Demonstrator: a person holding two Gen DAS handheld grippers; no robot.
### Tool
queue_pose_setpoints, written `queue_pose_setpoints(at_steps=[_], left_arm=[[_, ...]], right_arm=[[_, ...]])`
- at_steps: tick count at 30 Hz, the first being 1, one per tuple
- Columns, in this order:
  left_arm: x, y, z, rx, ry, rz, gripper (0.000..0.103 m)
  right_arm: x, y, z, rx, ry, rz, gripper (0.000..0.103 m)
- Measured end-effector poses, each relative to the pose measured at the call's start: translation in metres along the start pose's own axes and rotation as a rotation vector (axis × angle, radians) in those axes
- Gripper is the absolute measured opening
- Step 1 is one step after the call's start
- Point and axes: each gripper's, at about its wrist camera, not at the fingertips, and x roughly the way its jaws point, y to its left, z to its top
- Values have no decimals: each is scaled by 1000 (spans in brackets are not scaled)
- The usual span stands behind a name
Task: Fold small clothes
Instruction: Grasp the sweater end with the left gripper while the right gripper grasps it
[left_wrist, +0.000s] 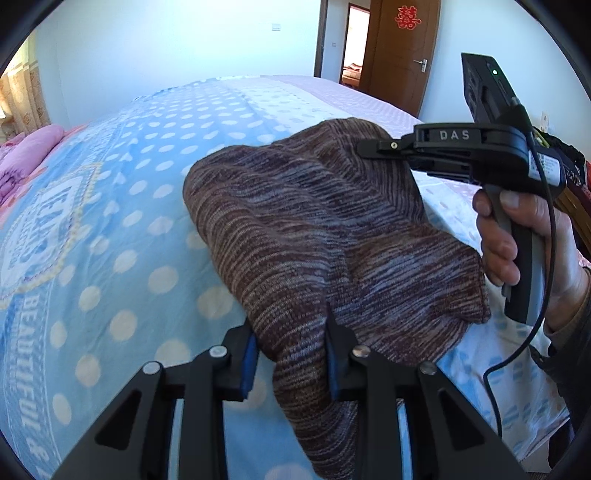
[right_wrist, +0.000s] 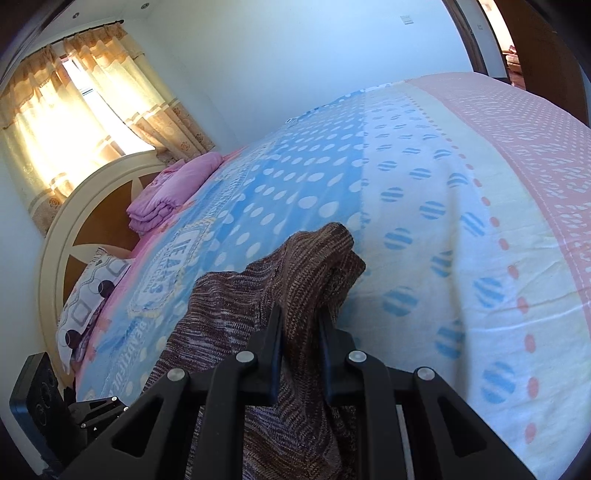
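Hanging between the two grippers, a brown-and-grey striped knit garment (left_wrist: 314, 236) is lifted above the bed, its lower folds drooping toward the blue polka-dot bedspread (left_wrist: 122, 229). The left gripper (left_wrist: 291, 354) pinches one bunched edge of the knit between its blue-padded fingers (left_wrist: 250, 363), the cloth filling the gap. Seen from the left wrist camera, the right gripper (left_wrist: 384, 147) is clamped on the far upper corner of the same garment, its handle held in the person's right hand (left_wrist: 517, 236), with a black cable (left_wrist: 532, 332) trailing below. In the right wrist view, that gripper's fingers (right_wrist: 275, 343) stand close together with a fold of the knit squeezed between them and a peak of fabric rising just beyond. A folded pink blanket (right_wrist: 173, 192) lies near the cream headboard (right_wrist: 74, 206), beside a patterned pillow (right_wrist: 92, 295); sunlit curtains (right_wrist: 74, 103) hang behind.
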Motion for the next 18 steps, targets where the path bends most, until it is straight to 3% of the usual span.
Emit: queue_pose_setpoints(at_steps=[18], left_arm=[[-66, 51, -40, -91, -54, 62, 30]], right_arm=[[22, 88, -16, -73, 37, 102, 17]])
